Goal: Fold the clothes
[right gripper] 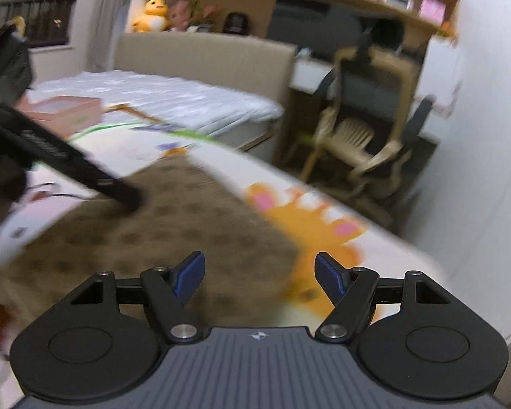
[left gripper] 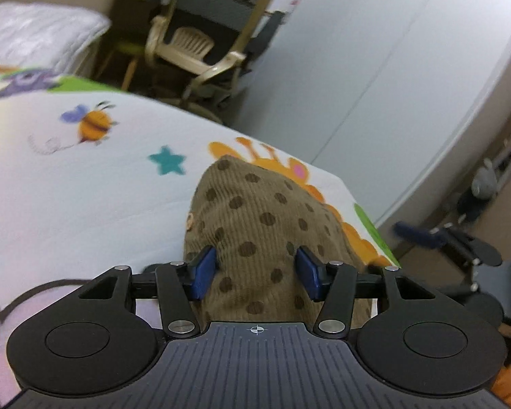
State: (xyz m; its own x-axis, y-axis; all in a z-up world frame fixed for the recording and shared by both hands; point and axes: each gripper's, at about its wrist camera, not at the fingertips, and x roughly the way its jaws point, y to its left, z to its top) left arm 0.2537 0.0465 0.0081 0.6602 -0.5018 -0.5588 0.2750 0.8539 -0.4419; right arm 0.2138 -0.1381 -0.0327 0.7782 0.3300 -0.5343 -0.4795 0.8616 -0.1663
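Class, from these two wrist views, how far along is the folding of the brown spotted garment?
Done: the brown spotted corduroy garment lies on the cartoon-print bedsheet; no finished fold is evident. In hand: the left gripper straddles a raised bunch of it, fingers at the cloth; grip unclear. The right gripper is open over its edge. Left: the folding itself.

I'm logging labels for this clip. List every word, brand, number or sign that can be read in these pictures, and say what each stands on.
No text can be read.
Black device at the left of the right wrist view: a pale printed strip, too blurred to read.
Pink cardboard box on the bed: a greenish mark, blurred.
White wardrobe: a small red mark, too small to read.
Cartoon-printed white bedsheet: pictures only, no words.
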